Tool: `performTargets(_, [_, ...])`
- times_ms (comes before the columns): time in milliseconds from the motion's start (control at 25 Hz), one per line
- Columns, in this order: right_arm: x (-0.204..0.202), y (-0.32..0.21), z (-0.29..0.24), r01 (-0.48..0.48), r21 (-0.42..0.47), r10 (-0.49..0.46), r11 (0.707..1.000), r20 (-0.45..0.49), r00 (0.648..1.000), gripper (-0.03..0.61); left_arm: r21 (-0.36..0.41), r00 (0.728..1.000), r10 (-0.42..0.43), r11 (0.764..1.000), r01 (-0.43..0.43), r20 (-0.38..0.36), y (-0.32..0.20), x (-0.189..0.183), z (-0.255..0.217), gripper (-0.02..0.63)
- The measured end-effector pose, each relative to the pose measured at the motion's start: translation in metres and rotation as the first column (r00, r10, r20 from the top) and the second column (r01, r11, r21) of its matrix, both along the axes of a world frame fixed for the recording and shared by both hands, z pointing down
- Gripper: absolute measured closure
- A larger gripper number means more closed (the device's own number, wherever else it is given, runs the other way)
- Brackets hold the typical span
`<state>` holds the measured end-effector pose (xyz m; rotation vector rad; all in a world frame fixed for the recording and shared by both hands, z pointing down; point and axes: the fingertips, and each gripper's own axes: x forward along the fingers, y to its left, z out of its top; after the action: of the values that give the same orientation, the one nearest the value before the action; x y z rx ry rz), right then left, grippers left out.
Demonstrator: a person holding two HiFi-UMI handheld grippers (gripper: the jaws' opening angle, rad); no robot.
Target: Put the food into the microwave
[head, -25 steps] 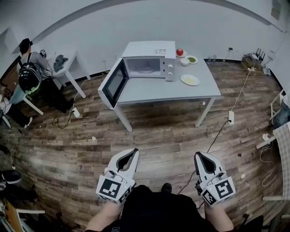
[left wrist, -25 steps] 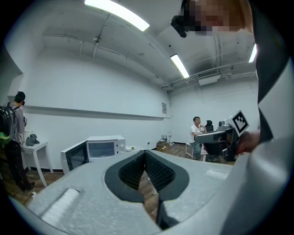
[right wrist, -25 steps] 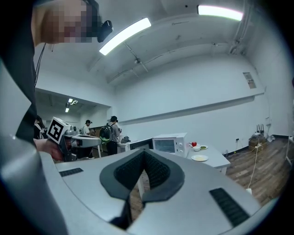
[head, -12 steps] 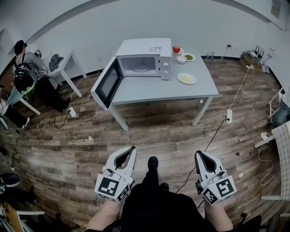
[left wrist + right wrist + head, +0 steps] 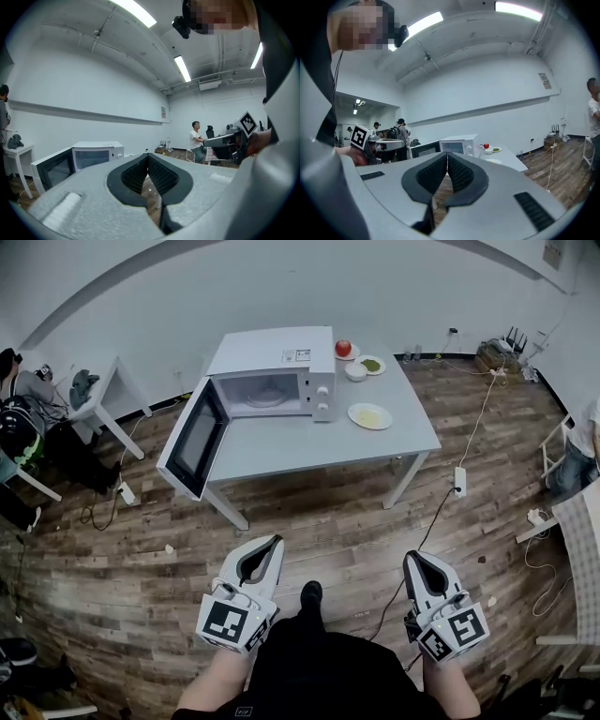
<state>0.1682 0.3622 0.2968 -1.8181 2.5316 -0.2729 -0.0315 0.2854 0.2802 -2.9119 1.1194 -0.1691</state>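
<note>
A white microwave (image 5: 272, 367) stands on a grey table (image 5: 309, 442) with its door (image 5: 192, 442) swung wide open and a glass turntable inside. To its right lie a plate of yellow food (image 5: 369, 415), a red apple (image 5: 343, 349) on a saucer, a white bowl (image 5: 355, 371) and a plate of green food (image 5: 372, 365). Both grippers hang low near my body, well short of the table. The left gripper (image 5: 273, 545) is shut and holds nothing. The right gripper (image 5: 412, 563) is likewise shut and holds nothing. The microwave (image 5: 96, 154) (image 5: 458, 144) shows far off in both gripper views.
Wood floor lies between me and the table. A cable and power strip (image 5: 459, 481) run along the floor right of the table. A small white table (image 5: 94, 395) and a seated person (image 5: 19, 409) are at the left; another person (image 5: 577, 442) sits at the right edge.
The table and microwave have drawn nearer and shifted left in the head view as I walk forward. Both grippers keep their place, still shut.
</note>
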Motion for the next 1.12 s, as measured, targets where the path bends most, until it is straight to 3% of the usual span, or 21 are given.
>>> performTargets(560, [0.004, -0.134, 0.001, -0.118, -0.046, 0.119, 0.992, 0.011, 0.993, 0.565, 0.011, 0.991, 0.133, 0.991, -0.132, -0.012, -0.158, 0.023, -0.004, 0.607])
performTargets(1120, [0.024, -0.193, 0.012, -0.149, -0.079, 0.152, 0.986, 0.036, 0.988, 0.565, -0.006, 0.985, 0.174, 0.985, -0.174, 0.003, -0.221, 0.047, 0.001, 0.607])
